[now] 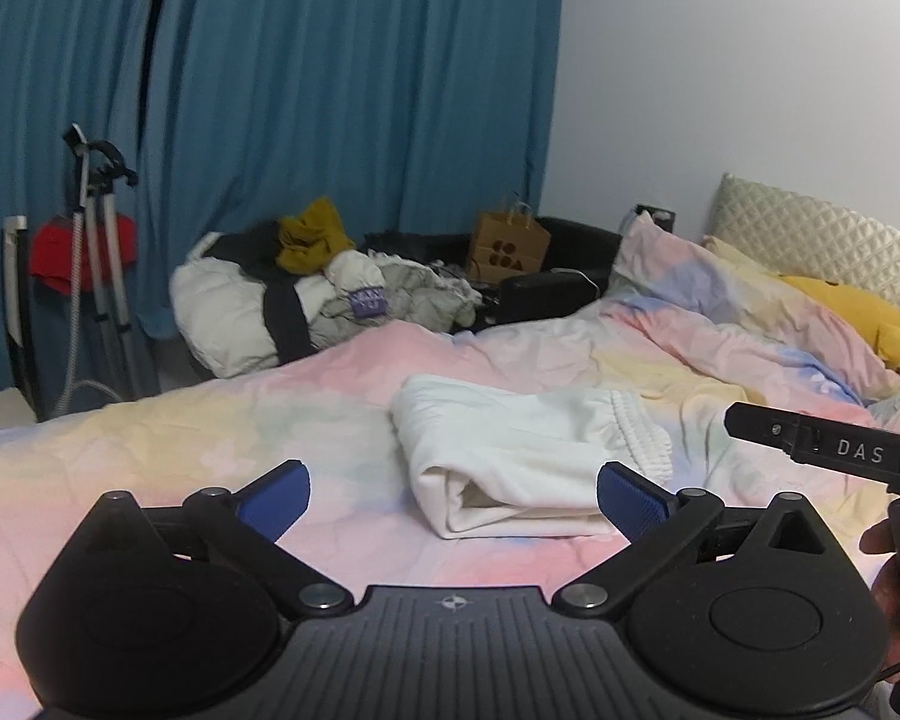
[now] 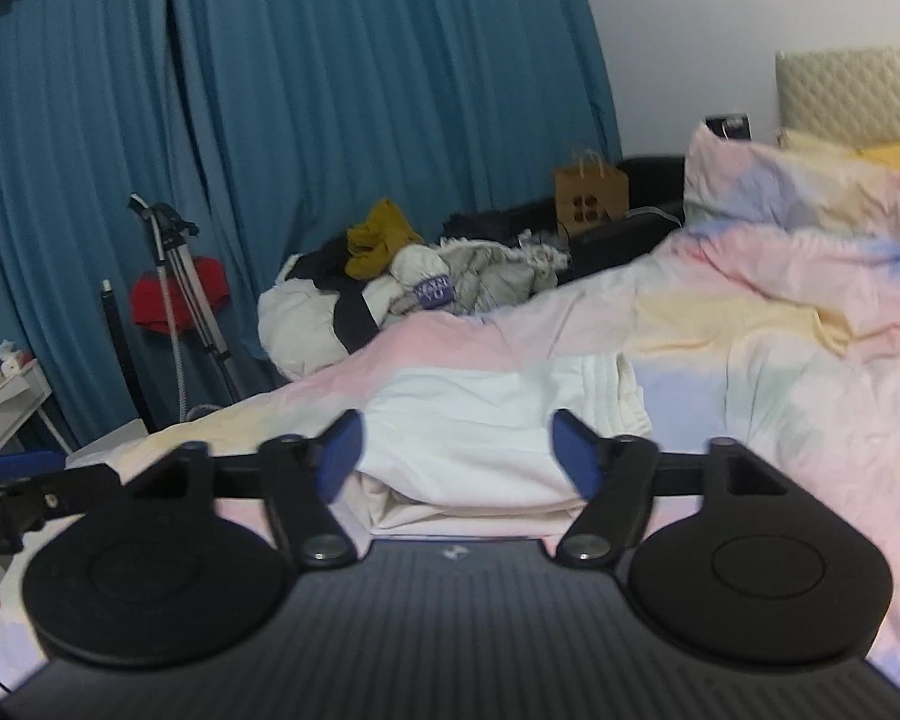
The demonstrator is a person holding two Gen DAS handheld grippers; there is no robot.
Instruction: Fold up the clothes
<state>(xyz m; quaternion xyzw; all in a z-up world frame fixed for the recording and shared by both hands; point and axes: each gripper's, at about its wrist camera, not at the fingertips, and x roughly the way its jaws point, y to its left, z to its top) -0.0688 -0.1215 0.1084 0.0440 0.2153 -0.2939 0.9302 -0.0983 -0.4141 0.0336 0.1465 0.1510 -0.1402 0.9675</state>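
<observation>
White garment [image 1: 510,462] lies folded mid-bed [image 1: 150,450], soft, light, floppy; grip layered near edge. Left tongs [image 1: 453,501], right tongs [image 2: 456,456] wide open, empty.

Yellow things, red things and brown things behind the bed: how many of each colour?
Yellow: 2, the mustard cloth and the plush toy
Red: 1, the red cloth
Brown: 1, the paper bag
Total: 4

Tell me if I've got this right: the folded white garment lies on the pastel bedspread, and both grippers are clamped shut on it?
Not quite. The folded white garment does lie on the pastel bedspread, but the left gripper and right gripper are both open, holding nothing. Each wrist view shows its blue pads spread wide apart.
</observation>
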